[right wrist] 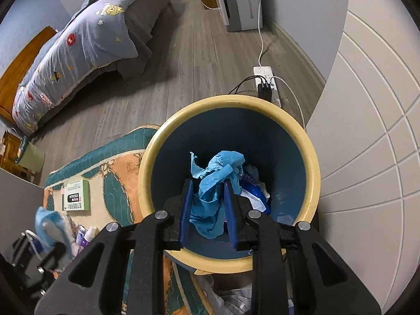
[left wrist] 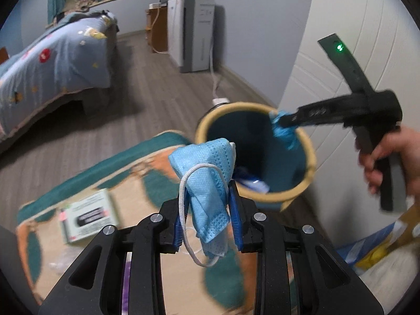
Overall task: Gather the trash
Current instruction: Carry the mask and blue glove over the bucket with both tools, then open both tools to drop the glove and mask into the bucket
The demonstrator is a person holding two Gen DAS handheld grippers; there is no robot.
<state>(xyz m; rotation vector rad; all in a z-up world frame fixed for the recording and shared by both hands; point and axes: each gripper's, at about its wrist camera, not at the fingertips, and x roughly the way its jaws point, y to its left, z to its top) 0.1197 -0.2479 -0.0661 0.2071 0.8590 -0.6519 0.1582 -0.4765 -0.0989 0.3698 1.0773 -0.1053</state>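
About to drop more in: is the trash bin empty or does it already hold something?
Not empty. Inside the bin, white and blue wrappers lie on the bottom, beside the crumpled blue trash the right gripper holds.

Bedroom interior. Grey wood-plank floor [right wrist: 199,60] runs to pale blue-grey walls [left wrist: 249,26] with a light skirting board. Far left, a bed [right wrist: 78,52] under a blue patterned quilt, with a wooden headboard [right wrist: 23,71] beyond it. At the far wall, a white floor-standing appliance [left wrist: 193,34] beside a small wooden cabinet [left wrist: 157,29]. A white power strip [right wrist: 266,78] lies on the floor, its cable trailing toward the appliance. Right, a white panelled door [right wrist: 367,131]. Near left, a teal-and-orange quilted mat [right wrist: 115,173].
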